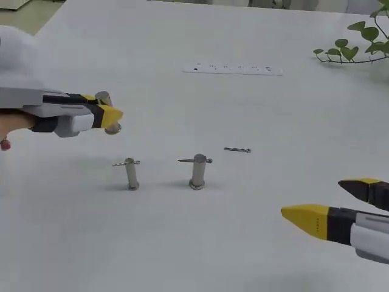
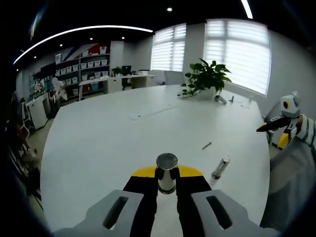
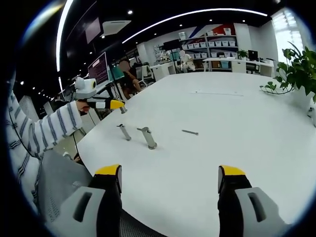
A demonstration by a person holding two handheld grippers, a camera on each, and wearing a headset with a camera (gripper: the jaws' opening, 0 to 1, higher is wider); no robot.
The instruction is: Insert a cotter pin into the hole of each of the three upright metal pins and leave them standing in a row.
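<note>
Two upright metal pins stand side by side on the white table [image 1: 255, 109]; the left pin [image 1: 132, 173] and the right pin [image 1: 199, 171] each have a cotter pin through the top. A loose cotter pin [image 1: 237, 149] lies behind and to their right. My left gripper [image 1: 109, 115] is shut on a third upright metal pin [image 2: 167, 163], back left of the row, its base at or near the tabletop. My right gripper [image 3: 170, 173] hangs open near the front right with nothing between its fingers, well short of the loose cotter pin [image 3: 190, 132].
A flat white strip [image 1: 233, 69] lies farther back on the table. A leafy plant [image 1: 358, 45] reaches in at the far right corner. A person's striped sleeve [image 3: 44, 131] holds the left gripper. Office shelves and desks stand beyond the table.
</note>
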